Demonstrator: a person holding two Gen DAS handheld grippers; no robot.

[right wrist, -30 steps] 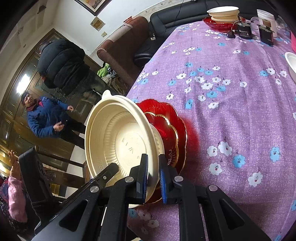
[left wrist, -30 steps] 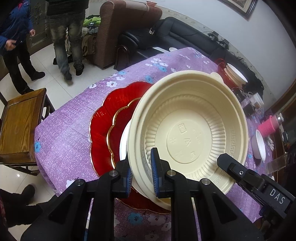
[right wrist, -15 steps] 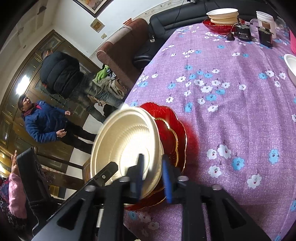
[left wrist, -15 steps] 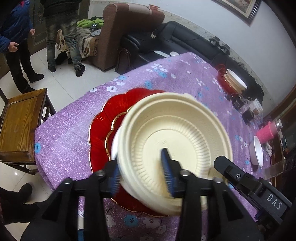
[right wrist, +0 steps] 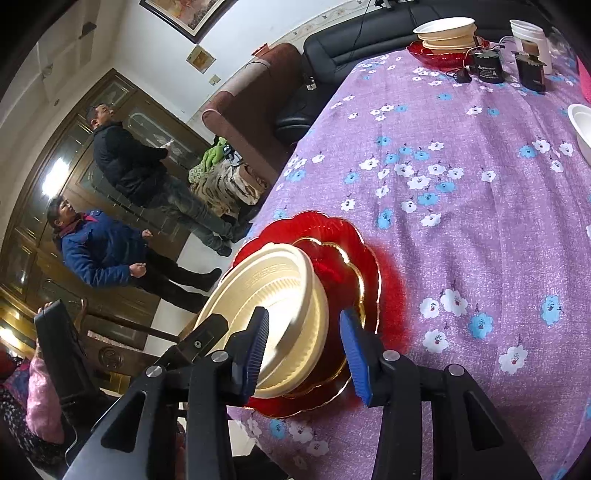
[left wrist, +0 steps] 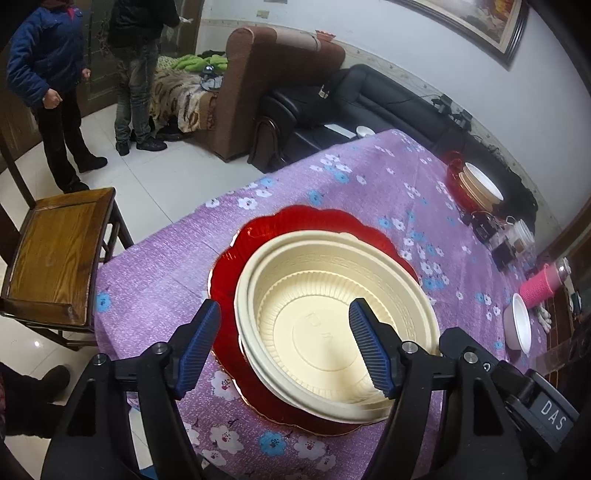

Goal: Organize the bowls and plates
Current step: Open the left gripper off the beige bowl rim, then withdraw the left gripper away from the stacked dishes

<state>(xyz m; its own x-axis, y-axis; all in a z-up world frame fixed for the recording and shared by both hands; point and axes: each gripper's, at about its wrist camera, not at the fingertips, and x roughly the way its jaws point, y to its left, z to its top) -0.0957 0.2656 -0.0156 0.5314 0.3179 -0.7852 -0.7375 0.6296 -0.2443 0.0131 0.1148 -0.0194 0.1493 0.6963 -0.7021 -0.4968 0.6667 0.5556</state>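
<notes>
So the cream plastic bowl (left wrist: 325, 317) is sitting down in the stack now, nested on another cream bowl of the same kind, and that pair rests on the red scalloped plates (left wrist: 295, 229) with the gold trim at the near corner of the table with the purple floral tablecloth (right wrist: 461, 192).

The left gripper (left wrist: 284, 347) has just been opening up: its blue pads stand wide on either side of the bowl's near rim, one out over the red plate and the other over the inside of the bowl, and neither is pressing on it. The right gripper (right wrist: 304, 347) has been opening too, jaws parted around the bowl's edge with clear gaps showing, so nothing is clamped there either. The rim sits between the fingers in both views, just loose.

Further down the table there's another red plate with cream bowls stacked on it (right wrist: 445, 33), near some small dark boxes (right wrist: 489, 66) and a white cup (right wrist: 532, 37). A white bowl (left wrist: 519, 328) sits by the right edge beside a pink thing (left wrist: 543, 286). Two people (left wrist: 55, 74) stand on the tiled floor near a brown armchair (left wrist: 258, 74), and a wooden chair (left wrist: 55, 251) is beside the table.
</notes>
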